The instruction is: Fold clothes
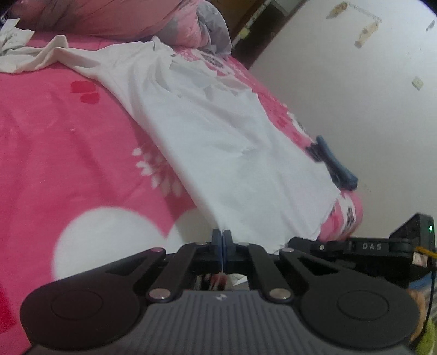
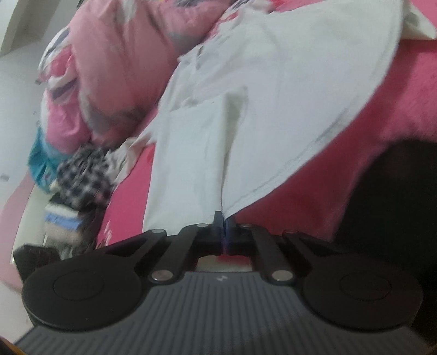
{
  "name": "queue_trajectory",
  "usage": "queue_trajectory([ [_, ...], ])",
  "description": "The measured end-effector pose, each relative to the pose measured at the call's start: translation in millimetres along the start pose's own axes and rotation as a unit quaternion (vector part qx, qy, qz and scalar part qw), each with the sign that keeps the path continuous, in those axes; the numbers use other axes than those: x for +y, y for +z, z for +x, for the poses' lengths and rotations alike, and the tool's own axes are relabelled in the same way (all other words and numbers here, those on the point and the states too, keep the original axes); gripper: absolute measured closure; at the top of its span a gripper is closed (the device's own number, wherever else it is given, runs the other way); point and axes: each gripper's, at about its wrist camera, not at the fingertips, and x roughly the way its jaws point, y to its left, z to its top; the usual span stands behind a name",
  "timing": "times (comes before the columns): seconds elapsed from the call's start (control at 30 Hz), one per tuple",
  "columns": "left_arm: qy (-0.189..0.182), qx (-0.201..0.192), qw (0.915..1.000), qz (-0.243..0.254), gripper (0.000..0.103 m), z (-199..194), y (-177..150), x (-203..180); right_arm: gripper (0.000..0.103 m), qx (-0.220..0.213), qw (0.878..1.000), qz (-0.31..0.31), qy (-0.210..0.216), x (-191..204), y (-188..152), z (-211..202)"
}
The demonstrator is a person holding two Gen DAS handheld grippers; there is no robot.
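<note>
Left wrist view, L to R: the pink bedspread [image 1: 68,142] fills the left side, w/ red hearts and a big white blob printed near you. At the top left lies a rumpled whitish cloth [image 1: 13,46], w/ a pink quilt [image 1: 109,16] bunched up behind it. The white T-shirt [image 1: 213,131] runs diagonally from the far top left down toward you, spread flat on the bed, grey print near its far end. Your left gripper [image 1: 223,234] has its blue pads pinched right together on the shirt's near hem corner, cloth caught between them, fabric pulled taut up from that point. Further right, a dark blue item [image 1: 336,163] sits by the shirt's right edge near the bed's side; can't tell what it is. Beyond that is the white wall [image 1: 355,82], and at the far right a black device [image 1: 409,240] w/ a green light.

Right wrist view, L to R: a pile of clothes [image 2: 82,174], incl. a black-and-white check piece, sits at the left by the quilt [image 2: 109,68]. The T-shirt [image 2: 286,82] takes the middle, one sleeve-like flap folded over toward you. Your right gripper [image 2: 224,221] is closed tight on a hem edge, cloth nipped between the pads. The bedspread [image 2: 409,95] shows on the right, w/ a dark blurred shape at the right edge; can't ID it.
</note>
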Motion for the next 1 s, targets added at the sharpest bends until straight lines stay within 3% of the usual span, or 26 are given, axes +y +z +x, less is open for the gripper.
queue_trajectory([
  [0.27, 0.025, 0.025, 0.9994, 0.003, 0.102, -9, -11, 20, 0.103, 0.052, 0.999, 0.0, -0.01, 7, -24, 11],
  [0.43, 0.026, 0.055, 0.998, 0.018, 0.101, -1, -16, 29, 0.098, 0.089, 0.994, -0.041, -0.057, 14, -27, 14],
  [0.57, 0.007, 0.067, 0.9978, 0.0, 0.093, -2, -19, 39, 0.075, 0.114, 0.987, -0.085, -0.078, 22, -26, -6],
  [0.63, -0.001, 0.064, 0.9979, -0.008, 0.084, -6, -18, 44, 0.075, 0.106, 0.987, -0.104, -0.067, 29, -19, -18],
  [0.77, -0.005, 0.04, 0.999, -0.019, 0.061, -19, -15, 49, 0.072, 0.039, 0.99, -0.134, -0.033, 45, 15, -34],
  [0.87, 0.012, 0.011, 0.9998, -0.012, 0.055, -31, -10, 47, 0.072, -0.021, 0.991, -0.132, -0.021, 44, 52, -22],
  [1.0, 0.029, -0.021, 0.9993, 0.005, 0.055, -39, -3, 40, 0.072, -0.015, 0.997, -0.076, -0.004, 30, 84, 16],
])
